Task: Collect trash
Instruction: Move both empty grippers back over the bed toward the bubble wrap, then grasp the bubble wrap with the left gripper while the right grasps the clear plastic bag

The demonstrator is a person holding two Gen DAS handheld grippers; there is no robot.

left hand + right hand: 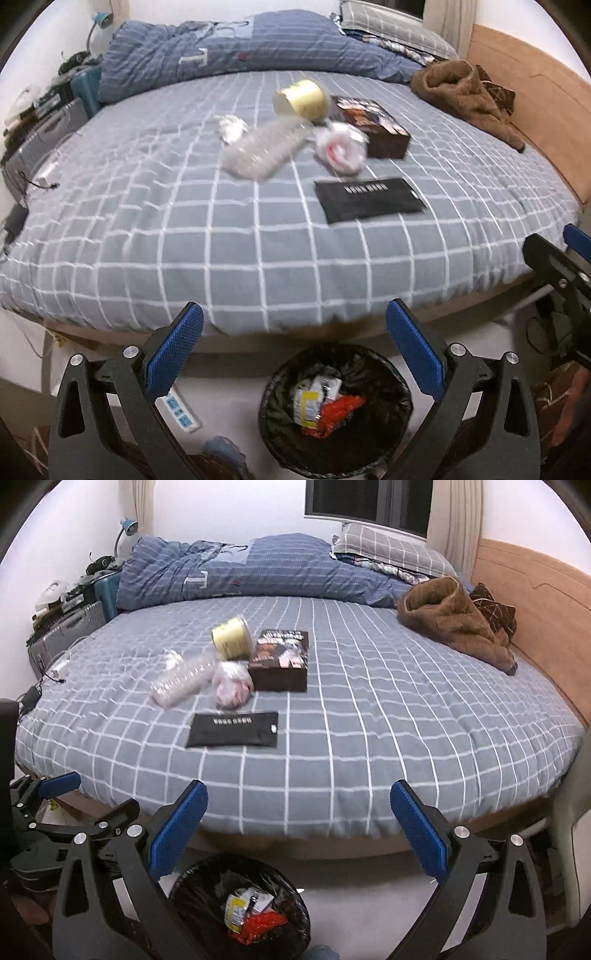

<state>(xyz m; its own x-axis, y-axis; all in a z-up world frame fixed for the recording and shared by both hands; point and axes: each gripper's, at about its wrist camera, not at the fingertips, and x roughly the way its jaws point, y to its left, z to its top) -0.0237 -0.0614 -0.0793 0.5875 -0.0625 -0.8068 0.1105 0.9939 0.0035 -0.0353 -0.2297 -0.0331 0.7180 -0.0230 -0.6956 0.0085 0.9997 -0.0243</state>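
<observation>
Trash lies on the bed (pixel 147 236): a yellow cup (pixel 301 99) (pixel 232 638), a clear plastic bottle (pixel 264 149) (pixel 183 681), a crumpled white-and-red bag (pixel 341 147) (pixel 231 690), a white tissue (pixel 231 125), a dark box (pixel 373 125) (pixel 280 659) and a flat black packet (pixel 369 199) (pixel 232 729). A black-lined bin (pixel 336 410) (pixel 240 908) with wrappers stands on the floor at the bed's foot. My left gripper (pixel 295 350) is open and empty above the bin. My right gripper (pixel 299 834) is open and empty, off the bed's edge.
A folded blue duvet (pixel 240 51) and pillow (pixel 388 550) lie at the far side, a brown garment (pixel 465 99) at the right by the wooden headboard (pixel 546 620). A suitcase (pixel 40 144) and clutter stand at the left. A power strip (pixel 177 406) lies on the floor.
</observation>
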